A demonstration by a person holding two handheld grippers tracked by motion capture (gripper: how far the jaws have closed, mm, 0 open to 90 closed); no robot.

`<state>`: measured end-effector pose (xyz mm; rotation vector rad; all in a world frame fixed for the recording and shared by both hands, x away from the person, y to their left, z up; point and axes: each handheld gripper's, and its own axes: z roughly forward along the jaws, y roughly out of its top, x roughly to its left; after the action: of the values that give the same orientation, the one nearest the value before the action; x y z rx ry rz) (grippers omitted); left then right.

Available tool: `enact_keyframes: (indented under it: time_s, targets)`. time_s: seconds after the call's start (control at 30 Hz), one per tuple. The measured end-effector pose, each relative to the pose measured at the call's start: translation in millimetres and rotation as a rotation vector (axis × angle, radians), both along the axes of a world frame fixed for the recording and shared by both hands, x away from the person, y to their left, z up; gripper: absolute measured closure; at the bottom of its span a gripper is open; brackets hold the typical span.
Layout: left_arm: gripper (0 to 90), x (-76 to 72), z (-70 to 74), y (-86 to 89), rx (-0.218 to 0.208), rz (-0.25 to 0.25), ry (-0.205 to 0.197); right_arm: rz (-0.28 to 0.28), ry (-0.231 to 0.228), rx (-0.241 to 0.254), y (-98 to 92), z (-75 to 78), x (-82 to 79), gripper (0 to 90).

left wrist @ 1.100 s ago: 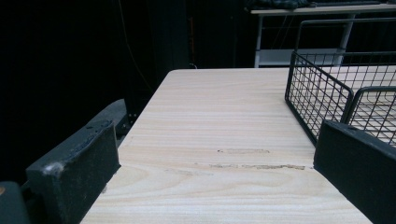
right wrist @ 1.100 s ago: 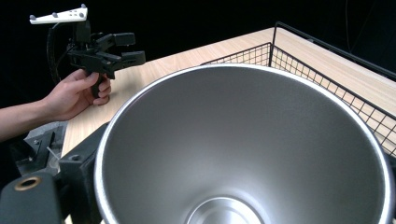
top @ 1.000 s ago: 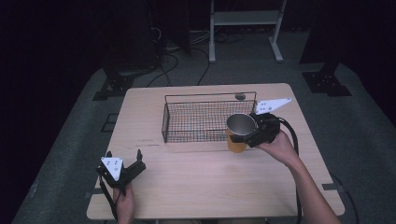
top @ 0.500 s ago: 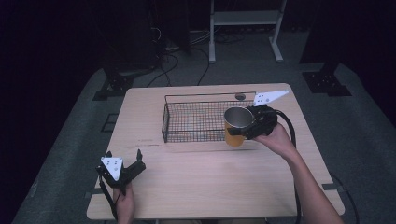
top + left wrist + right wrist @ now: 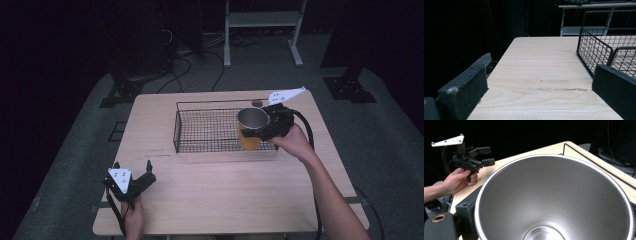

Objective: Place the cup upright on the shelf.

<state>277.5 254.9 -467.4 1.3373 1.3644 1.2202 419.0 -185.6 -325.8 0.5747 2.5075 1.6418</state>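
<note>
My right gripper (image 5: 261,130) is shut on the rim of a metal cup (image 5: 251,125), steel inside and orange outside. It holds the cup upright over the right end of a black wire basket (image 5: 176,131). In the right gripper view the cup's bare inside (image 5: 554,200) looms close, and one finger (image 5: 467,210) presses its left wall; the other is hidden behind it. My left gripper (image 5: 133,167) rests at the table's front left corner, open with nothing between its fingers (image 5: 464,92), far from the basket (image 5: 596,50).
The basket stands on the far middle of a light wooden table (image 5: 225,190) and looks bare inside. A small round fitting (image 5: 257,103) sits in the tabletop behind it. Dark floor, cables and a white stand (image 5: 260,20) lie beyond the table.
My right gripper has carried the cup a little farther away and left, over the basket's right end. The left gripper has stayed put.
</note>
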Motion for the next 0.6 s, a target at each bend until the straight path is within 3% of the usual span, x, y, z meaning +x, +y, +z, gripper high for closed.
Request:
enact_keyframes:
  time_s: [0.6]
  targets:
    - [0.0, 0.1, 0.0, 0.1, 0.0, -0.002, 0.0, 0.005, -0.006, -0.025, 13.6, 16.3, 19.6, 9.1]
